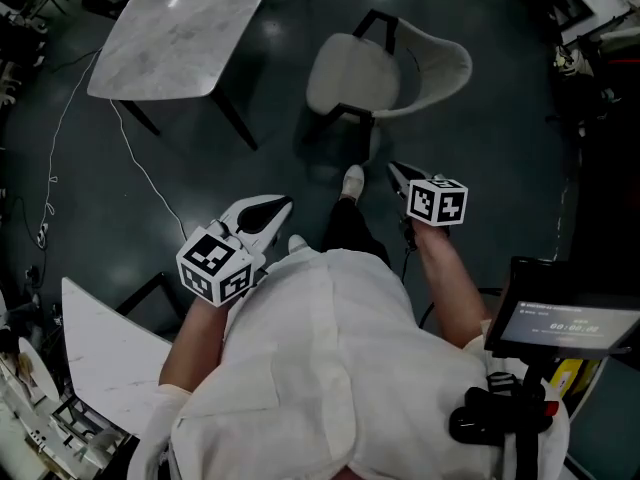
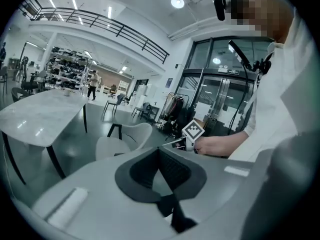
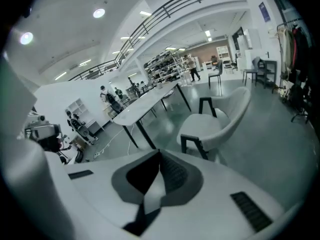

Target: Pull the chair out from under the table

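1. From the head view, the chair (image 1: 385, 73) stands out on the open floor. It is beside the near right corner of the marble bench (image 1: 180, 28) and clearly apart from it.
2. The pale seat and curved back hide most of the chair's legs; only bits of dark frame poke out at the back and front.
3. The left gripper (image 1: 268, 211) hangs low on the left, well short of the chair. In the left gripper view its fingers (image 2: 177, 170) are pressed together tip to tip, with nothing between them.
4. The right gripper (image 1: 398, 175) points toward the chair's front without touching it. In the right gripper view its fingers (image 3: 175, 174) are also pressed together and empty, with the chair ahead beyond the tips.
5. The person's white shirt (image 1: 330, 368) fills the bottom of the head view and covers both upper arms. One shoe (image 1: 353, 180) shows between the grippers.
6. The bench's far end is cut off by the top edge of the head view. A second white slab (image 1: 105, 353) at lower left is clipped by the shirt and the frame edge.
7. A thin cable (image 1: 140, 163) trails across the dark floor and runs under the bench, where it gets hard to follow.
8. A screen (image 1: 570, 318) sits at lower right, its print too small to read.
9. The far shelving and the distant figures in both gripper views are too small to make out.
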The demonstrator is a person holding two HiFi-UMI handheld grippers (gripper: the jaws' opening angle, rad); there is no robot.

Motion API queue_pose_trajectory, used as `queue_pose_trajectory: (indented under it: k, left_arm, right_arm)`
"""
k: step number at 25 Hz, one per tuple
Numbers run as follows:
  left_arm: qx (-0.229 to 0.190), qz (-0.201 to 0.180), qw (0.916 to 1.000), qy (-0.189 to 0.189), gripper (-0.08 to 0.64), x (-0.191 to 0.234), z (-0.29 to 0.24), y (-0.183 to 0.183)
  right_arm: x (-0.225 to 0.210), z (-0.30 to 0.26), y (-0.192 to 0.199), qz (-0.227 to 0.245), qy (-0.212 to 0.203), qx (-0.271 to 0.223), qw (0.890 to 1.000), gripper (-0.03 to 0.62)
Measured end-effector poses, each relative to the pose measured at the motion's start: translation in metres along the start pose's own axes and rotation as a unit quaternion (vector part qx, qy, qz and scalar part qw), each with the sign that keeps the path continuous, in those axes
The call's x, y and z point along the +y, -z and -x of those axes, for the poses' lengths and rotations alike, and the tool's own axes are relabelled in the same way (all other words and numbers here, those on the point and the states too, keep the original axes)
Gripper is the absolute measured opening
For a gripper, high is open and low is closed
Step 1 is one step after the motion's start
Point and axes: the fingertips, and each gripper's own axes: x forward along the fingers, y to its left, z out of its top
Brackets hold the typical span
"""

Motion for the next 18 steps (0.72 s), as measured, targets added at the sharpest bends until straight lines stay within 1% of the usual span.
queue_pose_trajectory:
  k: [5,7,9,13,18]
  left_arm:
    - [0.008,0.014,0.9999,-0.001,0.008,-0.009,-0.001,0.013]
    - [0.007,0.018,0.9998,-0.001,0.008,-0.012,-0.003,0.009]
    - [0.007,0.015,0.9998,0.007,0.008,-0.018,-0.009,0.004]
    - [0.012,-0.005,0.9994,0.031,0.008,-0.033,-0.018,-0.001]
    - [0.019,-0.02,0.9981,0.055,0.008,-0.043,-0.021,0.001]
  right_arm:
    - [0.058,0.022,0.019,0.064,-0.045,0.007,0.997,0.008]
    - [0.077,0.032,0.019,0.088,-0.061,0.004,0.994,0.008]
    - [0.089,0.04,0.015,0.107,-0.077,-0.002,0.991,0.008]
    - [0.111,0.049,0.016,0.132,-0.109,-0.004,0.985,0.008]
    - [0.129,0.061,0.02,0.143,-0.116,-0.016,0.983,0.008]
